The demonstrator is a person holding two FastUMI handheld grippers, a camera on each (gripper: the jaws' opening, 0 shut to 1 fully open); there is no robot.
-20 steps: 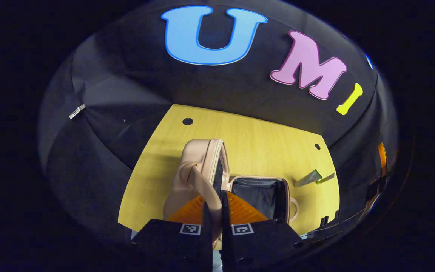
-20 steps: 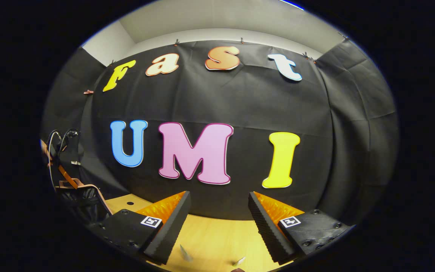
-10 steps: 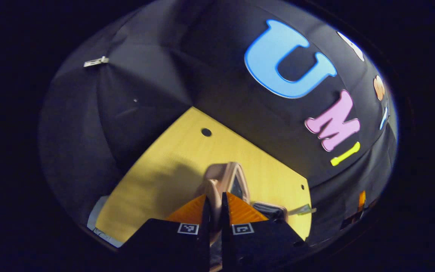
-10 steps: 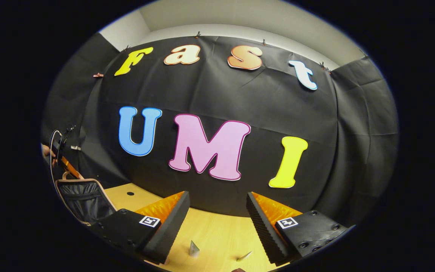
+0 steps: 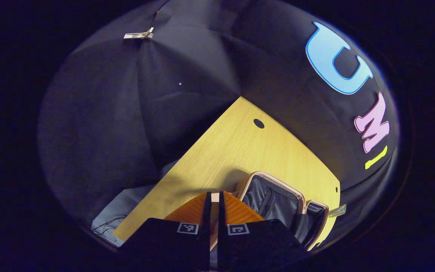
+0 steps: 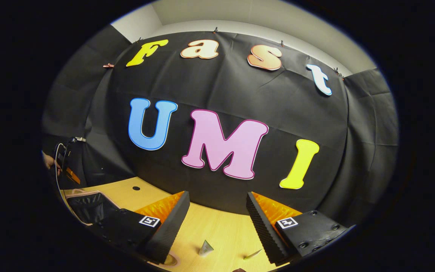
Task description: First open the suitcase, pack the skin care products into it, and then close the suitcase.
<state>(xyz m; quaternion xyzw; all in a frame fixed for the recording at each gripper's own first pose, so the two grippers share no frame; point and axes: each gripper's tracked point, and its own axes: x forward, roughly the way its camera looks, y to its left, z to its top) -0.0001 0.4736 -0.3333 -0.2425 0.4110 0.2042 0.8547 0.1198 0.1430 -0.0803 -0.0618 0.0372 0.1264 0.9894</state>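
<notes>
Lid (image 5: pixel 274 194) has swung down flat vs a sec ago; case open. L gripper (image 5: pixel 211 206) pinches its handle; R gripper (image 6: pixel 217 223) gapes wide, empty. Next: pack products.

The wooden table (image 5: pixel 240 151) carries the open suitcase (image 5: pixel 278 196); two small tubes (image 6: pixel 206 248) lie nearby.

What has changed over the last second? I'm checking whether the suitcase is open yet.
The left gripper, shut on the lid, has swung it from upright down flat, so the suitcase lies open with its lining showing. The right gripper stays open above the table, holding nothing.
</notes>
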